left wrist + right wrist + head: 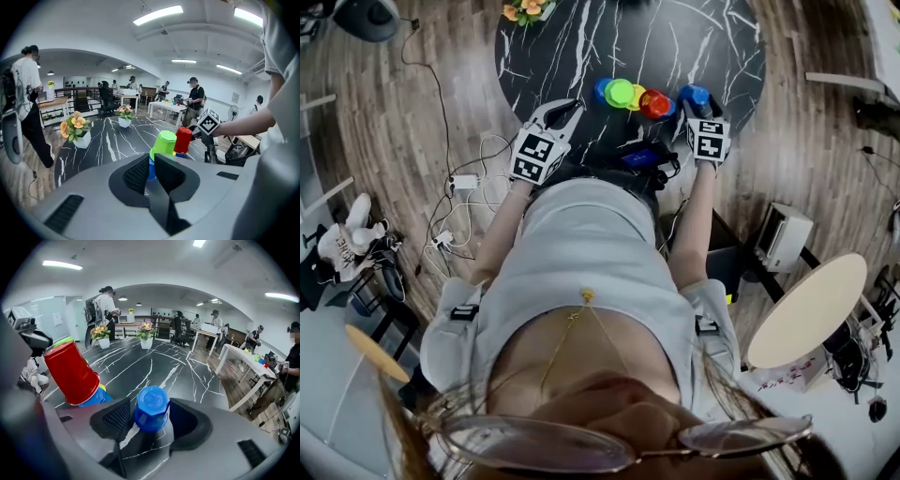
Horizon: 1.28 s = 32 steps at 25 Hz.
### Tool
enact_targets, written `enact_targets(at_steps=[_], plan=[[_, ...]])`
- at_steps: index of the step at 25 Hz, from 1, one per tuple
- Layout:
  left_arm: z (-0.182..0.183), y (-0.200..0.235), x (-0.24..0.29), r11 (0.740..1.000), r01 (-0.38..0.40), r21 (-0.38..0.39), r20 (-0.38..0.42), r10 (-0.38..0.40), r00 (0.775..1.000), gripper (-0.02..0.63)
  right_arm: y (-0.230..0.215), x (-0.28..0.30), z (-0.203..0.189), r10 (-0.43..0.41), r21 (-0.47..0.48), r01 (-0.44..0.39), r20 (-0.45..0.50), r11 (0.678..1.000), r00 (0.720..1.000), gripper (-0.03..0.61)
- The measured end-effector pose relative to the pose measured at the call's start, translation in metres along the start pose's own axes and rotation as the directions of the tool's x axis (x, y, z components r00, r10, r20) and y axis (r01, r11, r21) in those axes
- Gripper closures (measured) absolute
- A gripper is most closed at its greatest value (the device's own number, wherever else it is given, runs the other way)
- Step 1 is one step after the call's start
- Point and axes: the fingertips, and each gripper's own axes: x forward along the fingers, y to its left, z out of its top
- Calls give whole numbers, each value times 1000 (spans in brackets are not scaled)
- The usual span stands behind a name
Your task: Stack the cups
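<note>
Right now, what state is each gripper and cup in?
Left gripper: jaws shut, nothing held.
Right gripper: jaws open around the blue cup.
Blue cup: upside down, standing alone.
Red cup: upside down, tilted, stacked.
Green cup: upside down, stacked.

Round black marble table [581, 47] carries a green-topped cup stack [620, 92], a red-topped cup stack [654, 103], a lone blue cup [694, 96] and a flower pot [528, 9] at the far edge.
</note>
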Motion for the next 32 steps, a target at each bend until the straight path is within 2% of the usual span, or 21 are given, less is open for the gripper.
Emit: enact_targets(at_steps=[2, 4, 23, 27, 32], plan=[[0, -2, 0, 1000, -7, -2, 3, 7, 1000, 558, -1, 1, -1, -3, -2, 3, 2, 1000, 1000, 324], [0, -5, 0, 1000, -14, -6, 6, 14, 1000, 558, -3, 1, -3, -3, -5, 3, 2, 1000, 1000, 360], [2, -32, -7, 986, -116, -116, 68, 124, 990, 560, -2, 4, -4, 45, -44, -44, 27, 998, 999, 362], [2, -35, -12, 987, -106, -119, 73, 115, 991, 558, -1, -1, -6, 50, -49, -49, 18, 998, 999, 362], [1, -32, -14, 992, -62, -109, 69, 70, 995, 558, -2, -21, 4, 39, 22, -41, 63, 999, 997, 360]])
